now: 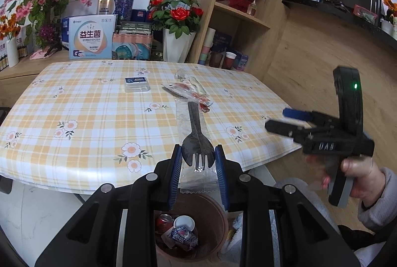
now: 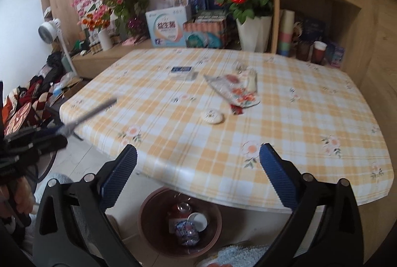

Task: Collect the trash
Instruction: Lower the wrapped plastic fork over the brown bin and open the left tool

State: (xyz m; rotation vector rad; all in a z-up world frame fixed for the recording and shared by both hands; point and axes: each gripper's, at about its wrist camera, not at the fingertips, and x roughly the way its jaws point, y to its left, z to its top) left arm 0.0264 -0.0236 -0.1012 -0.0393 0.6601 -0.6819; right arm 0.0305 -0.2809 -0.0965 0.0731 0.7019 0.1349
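Note:
My left gripper [image 1: 198, 162] is shut on a black plastic spork in a clear wrapper [image 1: 197, 133], held out over the table's near edge and above the brown bin [image 1: 215, 214]. The bin holds a red can, a white cap and a crumpled wrapper; it also shows in the right wrist view [image 2: 151, 224]. My right gripper [image 2: 198, 167] is open and empty above the table's front edge. It shows from the side in the left wrist view [image 1: 280, 120]. On the checked tablecloth [image 2: 297, 123] lie a flowery torn wrapper [image 2: 235, 90] and a small round white piece [image 2: 212, 116].
A small clear box with a blue label [image 2: 182, 72] lies mid-table. Boxes, rose pot [image 2: 253, 26] and pink blossoms stand behind the table. Wooden shelves [image 2: 320, 6] with cups rise at the right. Clutter lies on the floor at the left [image 2: 37, 93].

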